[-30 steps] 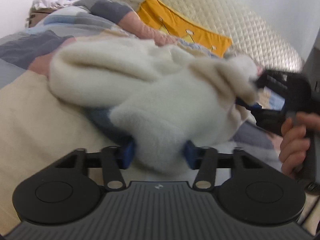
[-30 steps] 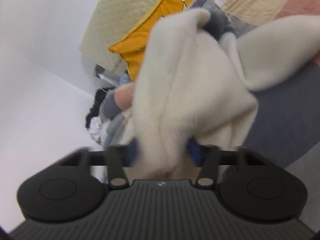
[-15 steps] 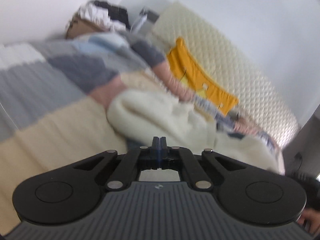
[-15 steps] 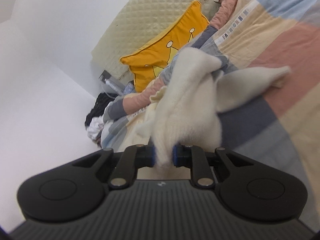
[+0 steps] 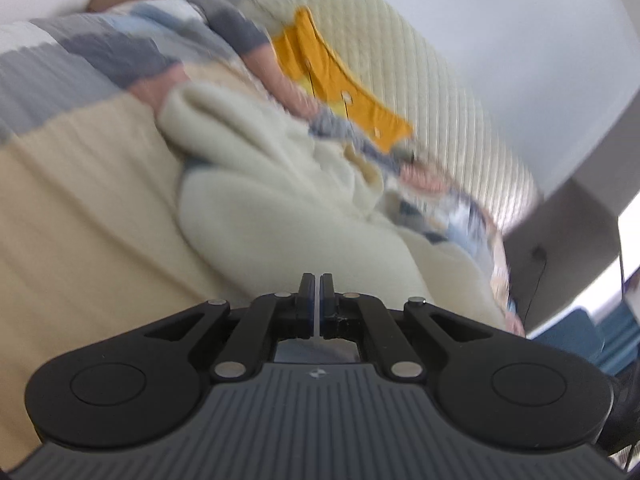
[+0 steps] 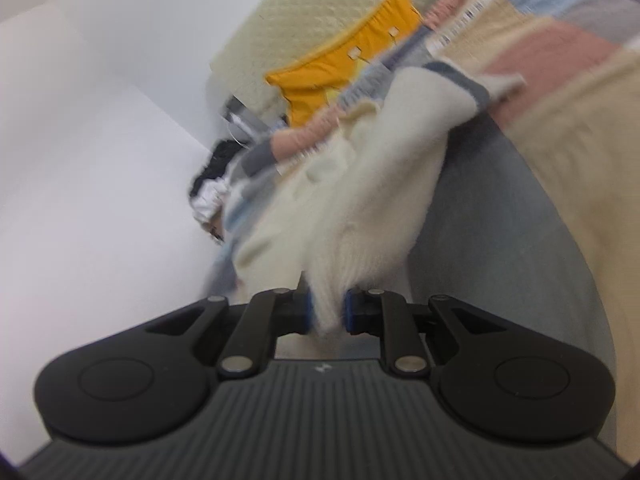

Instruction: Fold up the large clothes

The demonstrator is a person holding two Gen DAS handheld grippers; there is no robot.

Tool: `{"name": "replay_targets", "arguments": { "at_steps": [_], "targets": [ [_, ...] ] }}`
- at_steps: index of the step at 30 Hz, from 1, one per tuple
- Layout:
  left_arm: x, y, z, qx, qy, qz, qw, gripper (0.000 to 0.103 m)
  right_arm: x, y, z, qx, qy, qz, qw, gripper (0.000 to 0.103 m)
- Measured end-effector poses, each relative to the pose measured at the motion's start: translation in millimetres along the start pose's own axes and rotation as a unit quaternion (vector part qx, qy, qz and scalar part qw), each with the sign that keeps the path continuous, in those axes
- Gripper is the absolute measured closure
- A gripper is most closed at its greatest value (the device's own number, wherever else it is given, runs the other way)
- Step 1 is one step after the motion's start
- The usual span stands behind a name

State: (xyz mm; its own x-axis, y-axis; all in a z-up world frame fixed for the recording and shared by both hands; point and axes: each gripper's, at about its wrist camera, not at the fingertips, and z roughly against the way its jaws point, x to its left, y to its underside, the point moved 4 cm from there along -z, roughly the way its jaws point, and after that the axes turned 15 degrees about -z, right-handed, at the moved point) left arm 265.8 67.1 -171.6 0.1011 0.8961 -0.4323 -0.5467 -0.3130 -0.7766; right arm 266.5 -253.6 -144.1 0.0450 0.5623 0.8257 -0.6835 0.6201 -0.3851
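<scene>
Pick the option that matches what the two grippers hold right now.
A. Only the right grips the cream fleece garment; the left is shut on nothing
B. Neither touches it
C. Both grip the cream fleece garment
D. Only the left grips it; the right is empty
A: the right gripper has the cream fleece garment bunched between its blue pads, while the left gripper has its jaws together with nothing between them.

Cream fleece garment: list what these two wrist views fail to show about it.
- Left wrist view: cream fleece garment is motion-blurred; its near edge is hidden behind the left gripper.
- Right wrist view: the right gripper hides the pinched part; collar, sleeve or hem unclear.
- Neither view shows its full outline.
</scene>
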Motion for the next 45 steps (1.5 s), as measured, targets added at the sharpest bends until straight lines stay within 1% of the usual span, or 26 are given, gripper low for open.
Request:
{"name": "replay_targets", "arguments": {
  "at_steps": [2,4,7,9,11,14,15,16,17,18,19,20,22,25,28,30,33,36,38,39,40,41,42,43,44,45],
  "targets": [
    [-6.3,12.1,-10.4,0.021,0.005,0.003,0.9998,0.103,-14.8,7.9,-1.2,-0.006,0.014,-0.010,1.000,0.085],
    [-8.0,22.6,-20.8,0.038,0.004,0.009,0.9992,0.103,-32.4,15.7,-8.6,0.008,0.026,-0.038,0.999,0.084],
    [-5.5,29.7,-37.8,0.063,-0.008,0.014,0.9979,0.102,-39.8,19.8,-22.1,0.031,0.054,-0.020,0.998,0.083],
    [2.7,34.1,-46.3,0.078,-0.013,0.035,0.9962,0.097,-41.4,21.8,-24.3,0.035,0.057,-0.023,0.997,0.082],
    [13.5,36.3,-51.1,0.086,-0.018,0.060,0.9943,0.088,-42.3,21.9,-24.1,0.038,0.055,-0.031,0.997,0.081],
    [30.6,38.4,-51.3,0.083,-0.028,0.099,0.9912,0.085,-41.2,22.7,-22.8,0.040,0.062,-0.029,0.997,0.073],
    [36.7,37.2,-51.5,0.080,-0.025,0.116,0.9897,0.084,-42.2,23.2,-22.9,0.042,0.063,-0.035,0.997,0.063],
    [42.6,37.1,-51.1,0.077,-0.023,0.133,0.9879,0.080,-43.8,22.4,-22.7,0.042,0.065,-0.043,0.996,0.045],
    [48.4,36.6,-51.5,0.074,-0.023,0.149,0.9858,0.073,-47.0,20.9,-21.8,0.038,0.069,-0.048,0.996,0.033],
    [53.0,37.5,-51.8,0.071,-0.024,0.165,0.9834,0.069,-47.7,19.6,-20.0,0.030,0.076,-0.049,0.995,0.020],
    [57.5,38.5,-52.2,0.068,-0.022,0.182,0.9808,0.060,-48.1,17.8,-16.7,0.016,0.078,-0.049,0.996,0.020],
    [62.5,38.7,-52.7,0.064,-0.018,0.201,0.9773,0.057,-48.6,16.5,-13.4,0.007,0.075,-0.051,0.996,0.020],
    [70.2,38.2,-55.0,0.060,-0.012,0.228,0.9717,0.056,-51.3,10.7,-10.5,-0.006,0.076,-0.063,0.995,0.020],
    [74.6,33.0,-56.6,0.053,-0.019,0.232,0.9711,0.055,-61.6,0.1,-3.6,-0.025,0.076,-0.104,0.991,0.020],
    [81.9,29.6,-56.4,0.041,-0.019,0.249,0.9675,0.053,-65.3,-8.0,5.4,-0.035,0.049,-0.137,0.989,0.020],
    [85.6,28.5,-60.1,0.035,-0.018,0.260,0.9647,0.053,-62.9,-13.2,5.1,-0.040,0.044,-0.134,0.989,0.020],
    [89.3,24.1,-69.5,0.032,-0.015,0.255,0.9662,0.053,-62.2,-21.6,-5.3,-0.044,0.054,-0.125,0.990,0.021],
    [90.1,19.9,-82.8,0.031,-0.009,0.247,0.9684,0.054,-68.2,-33.7,-18.7,-0.045,0.051,-0.119,0.991,0.021],
    [89.9,17.0,-92.5,0.035,-0.010,0.237,0.9709,0.056,-72.1,-39.2,-31.4,-0.044,0.064,-0.105,0.991,0.028],
    [90.4,15.9,-97.7,0.038,-0.017,0.231,0.9721,0.060,-75.1,-40.6,-37.1,-0.041,0.072,-0.103,0.991,0.032],
    [89.0,14.3,-100.4,0.039,-0.037,0.219,0.9742,0.074,-78.9,-42.0,-42.6,-0.040,0.073,-0.105,0.991,0.042],
    [86.5,11.3,-103.0,0.040,-0.047,0.205,0.9768,0.082,-83.8,-43.6,-45.6,-0.042,0.079,-0.107,0.990,0.050],
    [83.3,8.6,-104.6,0.036,-0.049,0.195,0.9789,0.087,-87.8,-45.0,-48.0,-0.046,0.088,-0.107,0.989,0.067],
    [80.1,6.3,-103.6,0.031,-0.052,0.186,0.9807,0.093,-90.7,-46.2,-49.2,-0.048,0.088,-0.106,0.989,0.078],
    [75.7,1.9,-102.4,0.029,-0.056,0.169,0.9837,0.095,-92.5,-46.9,-49.5,-0.049,0.083,-0.110,0.989,0.081],
    [69.6,-4.2,-99.7,0.027,-0.069,0.136,0.9879,0.096,-91.9,-46.7,-49.4,-0.050,0.074,-0.110,0.990,0.083]
  ]
}}
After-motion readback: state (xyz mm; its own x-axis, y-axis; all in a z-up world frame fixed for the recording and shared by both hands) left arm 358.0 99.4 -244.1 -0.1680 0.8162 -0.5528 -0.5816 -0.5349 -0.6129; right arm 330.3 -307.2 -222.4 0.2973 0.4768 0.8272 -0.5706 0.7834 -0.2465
